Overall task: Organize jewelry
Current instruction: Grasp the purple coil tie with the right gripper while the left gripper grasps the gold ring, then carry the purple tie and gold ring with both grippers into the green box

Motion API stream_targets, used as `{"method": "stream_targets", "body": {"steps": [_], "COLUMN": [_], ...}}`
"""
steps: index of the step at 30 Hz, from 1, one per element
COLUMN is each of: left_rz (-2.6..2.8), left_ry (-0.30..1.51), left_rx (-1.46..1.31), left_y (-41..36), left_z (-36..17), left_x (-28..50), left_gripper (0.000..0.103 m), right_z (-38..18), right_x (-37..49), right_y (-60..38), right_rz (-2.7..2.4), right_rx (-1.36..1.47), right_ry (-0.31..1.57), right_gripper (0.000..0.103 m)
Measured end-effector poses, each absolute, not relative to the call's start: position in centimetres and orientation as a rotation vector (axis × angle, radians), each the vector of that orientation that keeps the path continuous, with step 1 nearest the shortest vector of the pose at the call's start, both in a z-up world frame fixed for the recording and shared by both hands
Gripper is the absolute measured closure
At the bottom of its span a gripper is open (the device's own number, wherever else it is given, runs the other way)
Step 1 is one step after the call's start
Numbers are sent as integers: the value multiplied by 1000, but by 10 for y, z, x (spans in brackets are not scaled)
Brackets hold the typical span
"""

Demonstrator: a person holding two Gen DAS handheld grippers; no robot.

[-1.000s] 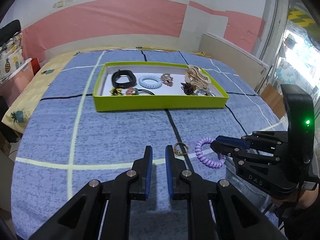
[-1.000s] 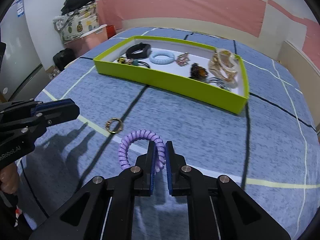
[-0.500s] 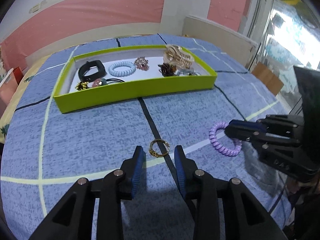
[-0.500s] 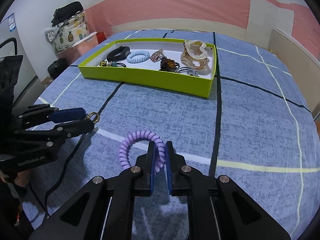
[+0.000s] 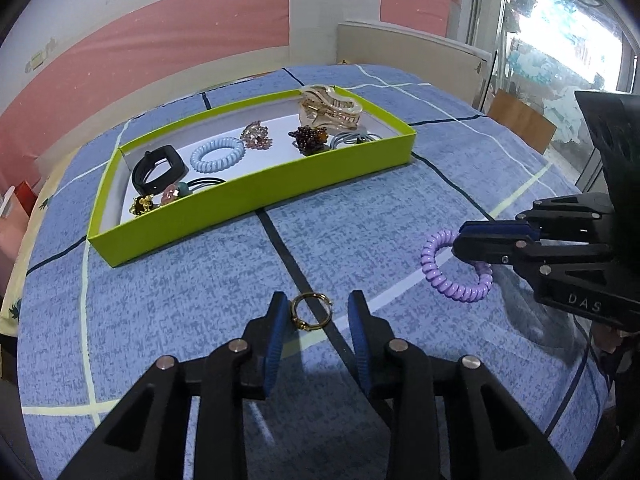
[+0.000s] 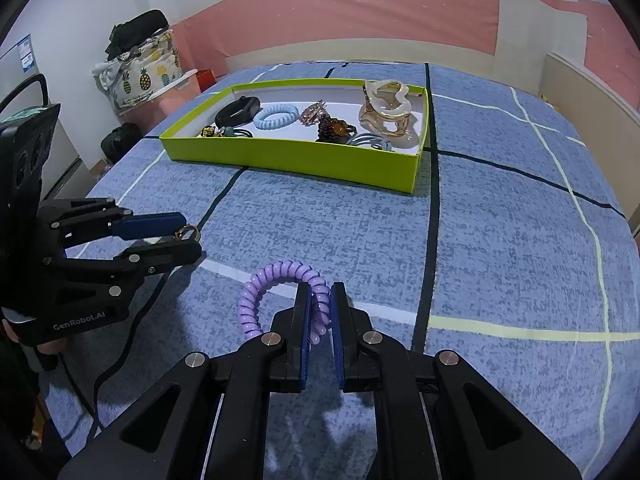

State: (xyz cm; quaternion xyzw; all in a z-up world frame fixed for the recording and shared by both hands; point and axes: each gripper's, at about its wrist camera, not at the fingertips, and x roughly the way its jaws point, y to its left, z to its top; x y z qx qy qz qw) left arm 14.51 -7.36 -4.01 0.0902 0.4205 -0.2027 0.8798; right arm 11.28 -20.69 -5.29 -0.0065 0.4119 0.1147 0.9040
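We see a bed [image 5: 160,300] under a blue checked cover. On it lie a green tray [image 5: 280,184] at twelve o'clock and a gold ring [image 5: 311,311] nearer us.

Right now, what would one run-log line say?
left gripper: open around small gold ring, jaws just widened | right gripper: shut on purple spiral hair tie

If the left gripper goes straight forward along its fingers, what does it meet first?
Most likely the gold ring, lying on the blue bedspread between the open fingers of the left gripper; the cloth lies right under it.
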Motion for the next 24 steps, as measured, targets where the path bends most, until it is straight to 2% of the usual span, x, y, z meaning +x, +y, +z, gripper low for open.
{"method": "stream_targets", "body": {"steps": [2,24], "left_rz": [-427,-377], "left_ry": [875,817], "left_rx": [187,86], "left_y": [-74,-55], "left_z": [-40,-22], "left_x": [143,128], "left_gripper": [81,81], "right_z": [-53,-36], "right_x": [113,107], "right_y": [-207,-210], "right_rz": [238,216], "right_rx": [-13,25], "right_ry": [851,793], "right_gripper": [93,93]}}
